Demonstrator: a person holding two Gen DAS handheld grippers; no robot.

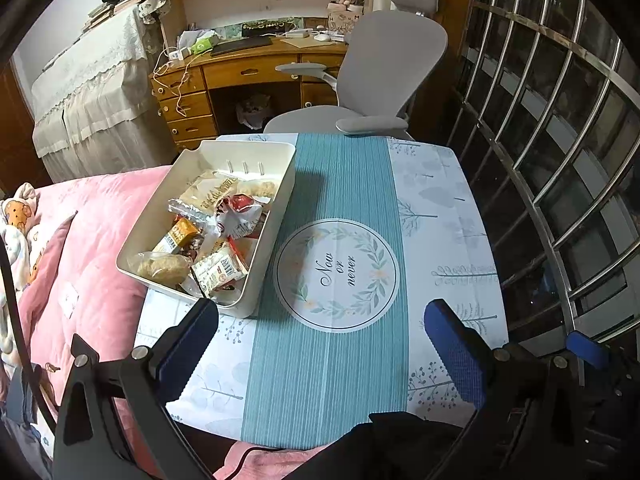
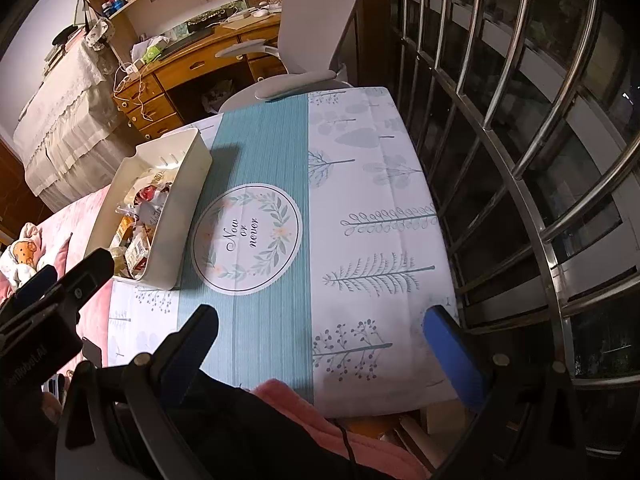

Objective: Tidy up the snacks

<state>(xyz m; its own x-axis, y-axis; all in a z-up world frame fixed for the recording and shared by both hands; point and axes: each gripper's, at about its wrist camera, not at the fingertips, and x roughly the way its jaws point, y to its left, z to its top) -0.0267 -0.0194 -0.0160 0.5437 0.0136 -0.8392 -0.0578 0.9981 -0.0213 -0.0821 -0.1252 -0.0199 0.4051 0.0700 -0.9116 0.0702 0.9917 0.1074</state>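
Note:
A cream plastic bin [image 1: 276,216] [image 2: 182,196] stands on the left side of the small table, and several wrapped snacks [image 1: 212,240] [image 2: 136,236] lie inside it. My left gripper [image 1: 320,312] is open above the table's near part, its left finger [image 1: 188,344] just short of the bin's near corner. My right gripper [image 2: 320,316] is open too, above the near right part of the tablecloth, with nothing between its fingers. The left gripper's body [image 2: 48,300] shows at the left edge of the right wrist view.
The table wears a teal and white tablecloth [image 1: 332,360] [image 2: 372,200] with a round "Now or never" print. A pink blanket [image 1: 92,248] lies left. A grey office chair [image 1: 384,72] and wooden desk [image 1: 248,68] stand behind. Metal window bars [image 1: 560,140] [image 2: 520,140] run along the right.

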